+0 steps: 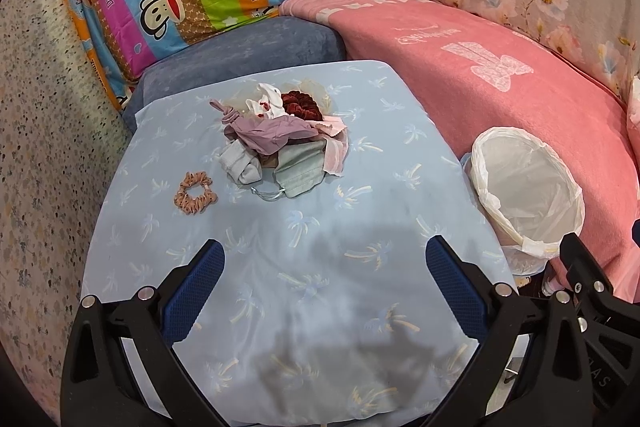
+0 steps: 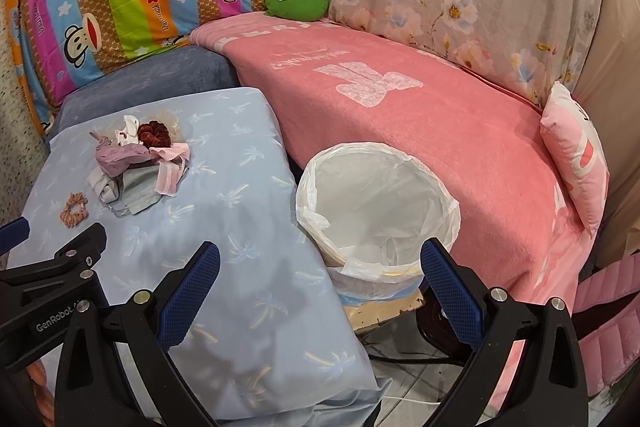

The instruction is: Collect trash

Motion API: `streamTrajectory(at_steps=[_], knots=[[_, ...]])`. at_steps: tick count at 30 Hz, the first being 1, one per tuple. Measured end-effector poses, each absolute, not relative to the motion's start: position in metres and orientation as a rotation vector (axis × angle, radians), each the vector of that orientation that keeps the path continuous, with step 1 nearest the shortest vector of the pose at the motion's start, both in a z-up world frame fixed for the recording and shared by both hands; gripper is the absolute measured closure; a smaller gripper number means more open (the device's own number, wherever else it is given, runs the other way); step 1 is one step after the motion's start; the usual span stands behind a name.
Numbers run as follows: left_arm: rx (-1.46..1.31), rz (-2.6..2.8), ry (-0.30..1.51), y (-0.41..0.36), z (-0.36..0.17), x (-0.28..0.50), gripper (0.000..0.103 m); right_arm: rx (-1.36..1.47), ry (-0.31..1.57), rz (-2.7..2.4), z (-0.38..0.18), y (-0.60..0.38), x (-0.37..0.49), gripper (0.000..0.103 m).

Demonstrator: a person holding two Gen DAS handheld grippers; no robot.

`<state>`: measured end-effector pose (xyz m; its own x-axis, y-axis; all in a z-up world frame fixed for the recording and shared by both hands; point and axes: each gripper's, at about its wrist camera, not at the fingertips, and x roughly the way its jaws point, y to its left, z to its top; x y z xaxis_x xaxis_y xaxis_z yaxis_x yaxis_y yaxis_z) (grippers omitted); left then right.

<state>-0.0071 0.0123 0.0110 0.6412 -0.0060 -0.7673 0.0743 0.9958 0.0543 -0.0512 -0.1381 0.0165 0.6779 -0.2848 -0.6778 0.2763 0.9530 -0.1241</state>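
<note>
While nothing gripped: left claw (image 1: pixel 324 259) and right claw (image 2: pixel 320 263) both spread wide, empty.
Trash: heap of masks and scraps (image 1: pixel 280 139) on blue cushion (image 1: pixel 304 291), peach scrunchie (image 1: pixel 193 193) just beside.
Bin: lined bin (image 2: pixel 376 215) right of cushion, empty.
Risk: tangled ear loops dragging extra pieces off; soft cushion pinched along.

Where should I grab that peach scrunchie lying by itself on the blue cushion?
Pinch one side of the peach scrunchie ring from above, one finger in its hole, one outside. It lies flat and apart from the pile, so nothing crowds it.
</note>
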Motion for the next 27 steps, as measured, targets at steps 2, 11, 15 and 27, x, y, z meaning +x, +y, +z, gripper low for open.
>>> streamTrajectory(at_steps=[2, 11, 15, 27], knots=[[0.083, -0.045, 0.874, 0.0122, 0.0109, -0.0070, 0.007, -0.015, 0.762, -0.317, 0.0167, -0.1355, -0.0516, 0.006], [0.082, -0.045, 0.874, 0.0128, 0.0103, -0.0066, 0.007, -0.016, 0.760, -0.317, 0.0180, -0.1349, -0.0522, 0.006], [0.082, -0.045, 0.873, 0.0132, 0.0106, -0.0065, 0.007, -0.019, 0.759, -0.316, 0.0188, -0.1355, -0.0524, 0.006], [0.081, -0.045, 0.867, 0.0147, 0.0115, -0.0078, 0.007, -0.020, 0.757, -0.317, 0.0197, -0.1349, -0.0530, 0.006]])
